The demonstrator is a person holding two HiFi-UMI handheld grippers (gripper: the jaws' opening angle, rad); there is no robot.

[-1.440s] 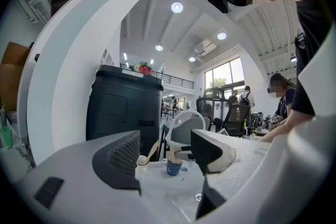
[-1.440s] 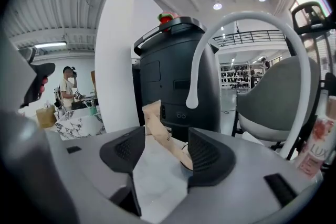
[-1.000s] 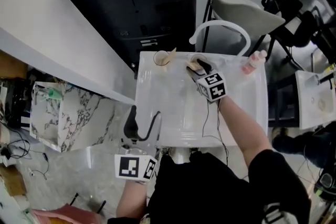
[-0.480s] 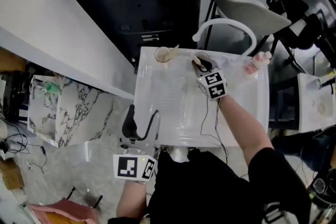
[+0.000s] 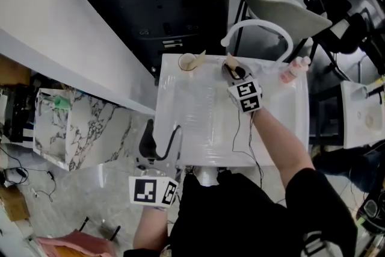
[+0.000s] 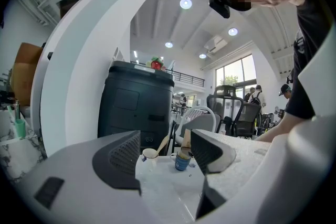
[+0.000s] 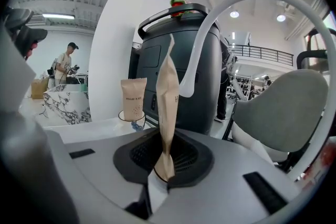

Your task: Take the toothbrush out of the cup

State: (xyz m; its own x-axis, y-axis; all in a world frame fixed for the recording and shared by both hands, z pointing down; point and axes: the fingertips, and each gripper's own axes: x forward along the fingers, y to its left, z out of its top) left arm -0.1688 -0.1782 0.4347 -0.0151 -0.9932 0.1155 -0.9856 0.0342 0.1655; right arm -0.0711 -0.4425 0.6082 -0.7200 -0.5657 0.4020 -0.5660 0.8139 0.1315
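right gripper (image 7: 167, 168): jaws have just been closing, now pinched on the paper-wrapped toothbrush (image 7: 168, 86) near its lower end (pack stands upright). In the left gripper view the pack's foot sits in the blue cup (image 6: 182, 161). Head view: that cup is at 12 o'clock on the white table (image 5: 198, 129). A second cup (image 5: 187, 61) with its own pack is at 11 o'clock. left gripper (image 5: 161, 142) sits at 8 o'clock by the table edge, well apart from both cups, jaws spread.

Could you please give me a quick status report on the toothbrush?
Right claw just closed, shut on paper-wrapped toothbrush. Left claw open, empty, held back. Toothbrush still in cup. Lift path looks clear.
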